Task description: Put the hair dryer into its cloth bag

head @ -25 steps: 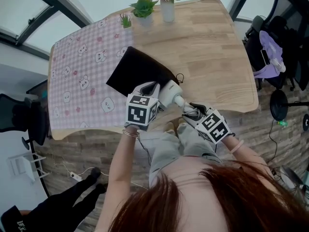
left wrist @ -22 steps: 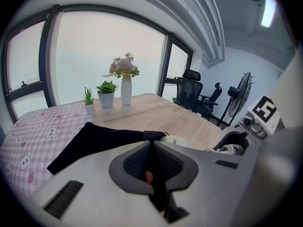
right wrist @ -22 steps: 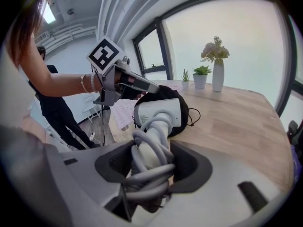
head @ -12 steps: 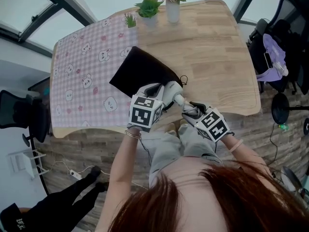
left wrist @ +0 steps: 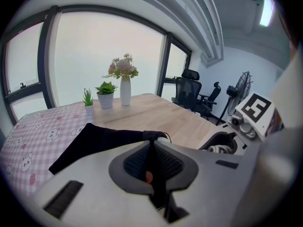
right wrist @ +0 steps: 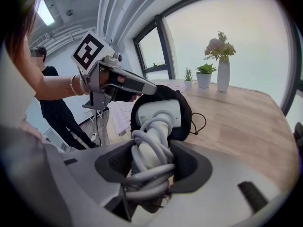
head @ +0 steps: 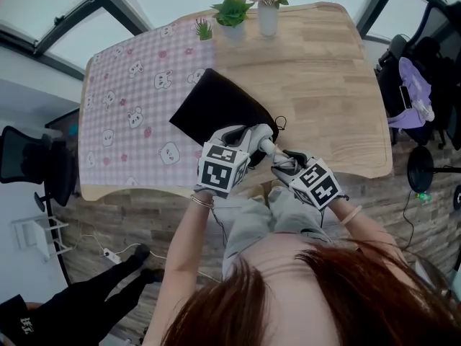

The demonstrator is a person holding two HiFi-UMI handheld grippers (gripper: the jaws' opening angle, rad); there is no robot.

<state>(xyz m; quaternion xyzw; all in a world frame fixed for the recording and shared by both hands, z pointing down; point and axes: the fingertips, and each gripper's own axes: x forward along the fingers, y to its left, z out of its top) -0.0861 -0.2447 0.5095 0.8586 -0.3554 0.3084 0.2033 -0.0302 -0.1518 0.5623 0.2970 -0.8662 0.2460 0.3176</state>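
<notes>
A wooden table [head: 324, 85] fills the upper middle of the head view, with a pink checked bunny cloth [head: 130, 121] over its left part. At its top edge stand a white flower vase [head: 268, 16] and a potted plant [head: 232, 20]. A black office chair [head: 32, 168] sits at far left.

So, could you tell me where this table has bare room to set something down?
The bare wood right of the cloth bag, up to the vase, is free; so is the checked cloth left of it. Crowded: the near edge, around the bag's mouth and the hair dryer.
</notes>
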